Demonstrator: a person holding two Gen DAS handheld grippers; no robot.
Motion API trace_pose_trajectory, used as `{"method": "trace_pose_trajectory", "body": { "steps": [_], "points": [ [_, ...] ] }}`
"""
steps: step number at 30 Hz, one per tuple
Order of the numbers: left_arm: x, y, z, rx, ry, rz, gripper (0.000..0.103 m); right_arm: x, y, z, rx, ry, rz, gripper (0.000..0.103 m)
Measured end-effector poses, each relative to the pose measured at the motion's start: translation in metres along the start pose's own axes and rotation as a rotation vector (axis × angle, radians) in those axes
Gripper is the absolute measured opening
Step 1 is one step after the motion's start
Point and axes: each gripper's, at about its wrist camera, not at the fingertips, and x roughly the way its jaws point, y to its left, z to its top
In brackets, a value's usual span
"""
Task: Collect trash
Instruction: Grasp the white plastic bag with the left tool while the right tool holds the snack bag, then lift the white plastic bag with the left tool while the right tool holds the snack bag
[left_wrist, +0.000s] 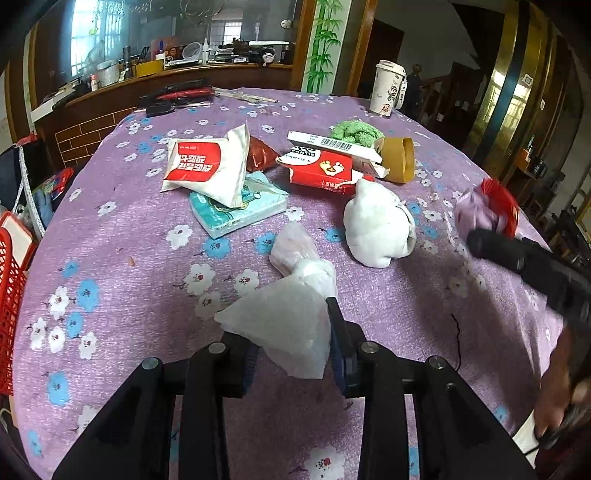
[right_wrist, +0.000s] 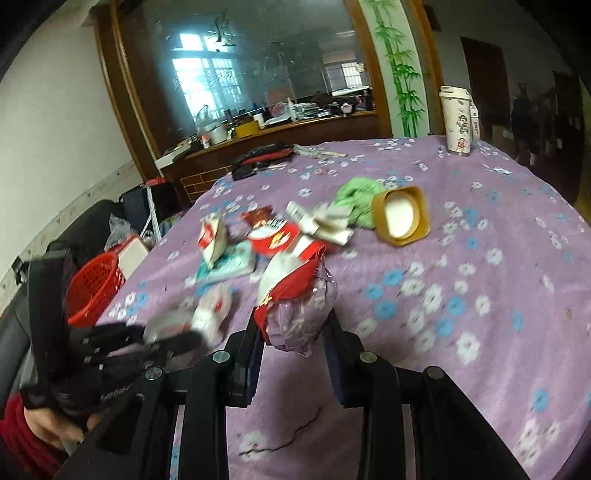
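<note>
1. Trash litters a round table under a purple cloth printed with blue and white flowers (left_wrist: 122, 236), and both handheld tools are over it.
2. Left gripper (left_wrist: 291, 345) has its jaws pinching a crumpled piece of white tissue paper (left_wrist: 284, 325); the paper's twisted end sticks out beyond the fingertips towards the middle of the table.
3. Just past that twisted end lies a white knotted plastic bag (left_wrist: 378, 230), resting on the cloth, apart from the jaws.
4. Farther ahead of the left jaws sit a white and red wipes packet (left_wrist: 205, 168) lying on top of a pale teal tissue pack (left_wrist: 240, 214), and to their right a red and white cardboard box with a footprint mark (left_wrist: 325, 170).
5. Beyond the box are a fluffy green cloth (left_wrist: 354, 131) and a squashed tan paper cup on its side (left_wrist: 397, 158); a tall white lidded tumbler (left_wrist: 388, 88) stands at the far edge.
6. Right gripper (right_wrist: 295, 325) has its jaws clamped on a crumpled red and translucent purple wrapper (right_wrist: 299, 314), held clear of the cloth.
7. Off the left edge of the table, well to the left of both pairs of jaws, is a red plastic mesh basket (right_wrist: 94, 286).
</note>
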Motion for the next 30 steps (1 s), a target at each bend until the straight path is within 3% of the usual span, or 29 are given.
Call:
{"method": "trace_pose_trajectory", "body": {
  "steps": [5,9,30],
  "points": [
    [-0.012,0.0,-0.006,0.006,-0.082,-0.008,0.029,0.013,0.003,-0.013,0.01,-0.015,-0.034,0.033],
    [-0.015,-0.001,-0.007,0.003,-0.1,-0.008,0.029,0.012,0.004,-0.012,0.012,-0.04,-0.052,0.033],
    [-0.019,0.009,-0.007,-0.04,-0.113,-0.026,0.029,0.015,0.002,-0.011,-0.002,-0.023,-0.064,0.033]
  ]
}}
